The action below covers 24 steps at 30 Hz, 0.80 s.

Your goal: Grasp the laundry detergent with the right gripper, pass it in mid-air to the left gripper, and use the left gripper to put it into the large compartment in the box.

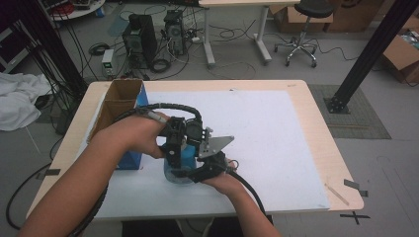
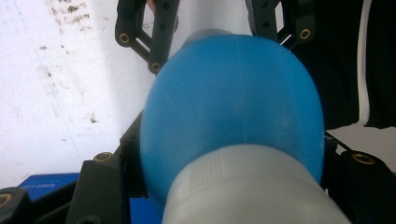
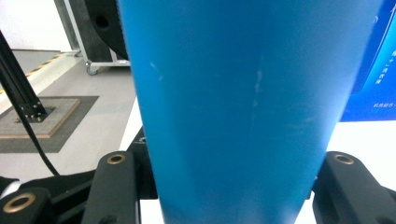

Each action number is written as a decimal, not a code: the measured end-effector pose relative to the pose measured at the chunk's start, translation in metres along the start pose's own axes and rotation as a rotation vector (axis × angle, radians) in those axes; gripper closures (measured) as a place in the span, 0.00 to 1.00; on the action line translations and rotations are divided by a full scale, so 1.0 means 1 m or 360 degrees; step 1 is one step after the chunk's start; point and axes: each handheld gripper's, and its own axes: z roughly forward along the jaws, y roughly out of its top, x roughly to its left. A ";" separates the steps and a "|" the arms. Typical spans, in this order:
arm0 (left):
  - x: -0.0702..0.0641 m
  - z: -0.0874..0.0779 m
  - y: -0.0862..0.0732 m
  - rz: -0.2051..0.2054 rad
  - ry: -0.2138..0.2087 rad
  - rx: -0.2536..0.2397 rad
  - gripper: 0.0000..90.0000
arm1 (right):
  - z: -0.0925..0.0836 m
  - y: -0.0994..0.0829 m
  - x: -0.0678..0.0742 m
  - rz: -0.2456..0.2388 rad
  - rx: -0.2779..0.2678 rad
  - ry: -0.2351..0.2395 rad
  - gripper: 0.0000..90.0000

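both grippers are clamped on the blue bottle (image 1: 184, 157), which stands on the white mat just beside the blue box (image 1: 132, 159): right gripper (image 3: 233, 196) on the body, left gripper (image 2: 224, 186) at its grey cap (image 2: 247, 191); cap removal appears not yet done

Around the white table

An open cardboard box (image 1: 120, 101) with a blue side stands at the left edge of the table (image 1: 276, 128). Behind it on the floor sit two computer towers (image 1: 140, 37), tangled cables (image 1: 232, 34), and a wheeled stool (image 1: 302, 29).
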 end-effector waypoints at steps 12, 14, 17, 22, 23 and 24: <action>-0.001 0.002 0.007 0.0030 -0.0008 0.0016 0.43 | -0.006 0.005 0.001 -0.0020 0.0021 -0.0001 0.48; -0.001 0.004 0.008 0.0032 -0.0009 0.0023 0.43 | -0.009 0.007 0.003 0.0007 -0.0029 0.0021 0.48; 0.000 0.004 0.008 0.0034 -0.0001 0.0008 0.43 | -0.010 0.010 0.001 -0.0005 -0.0037 0.0024 0.45; 0.001 -0.002 0.008 0.0031 0.0011 0.0005 0.43 | -0.012 0.010 0.000 0.0013 0.0004 0.0010 0.38; 0.001 -0.002 0.008 0.0029 0.0011 0.0002 0.43 | -0.012 0.010 0.001 0.0007 0.0029 0.0000 0.37; 0.001 -0.002 0.008 0.0031 0.0017 -0.0010 0.43 | -0.012 0.011 0.002 0.0007 0.0042 0.0008 0.37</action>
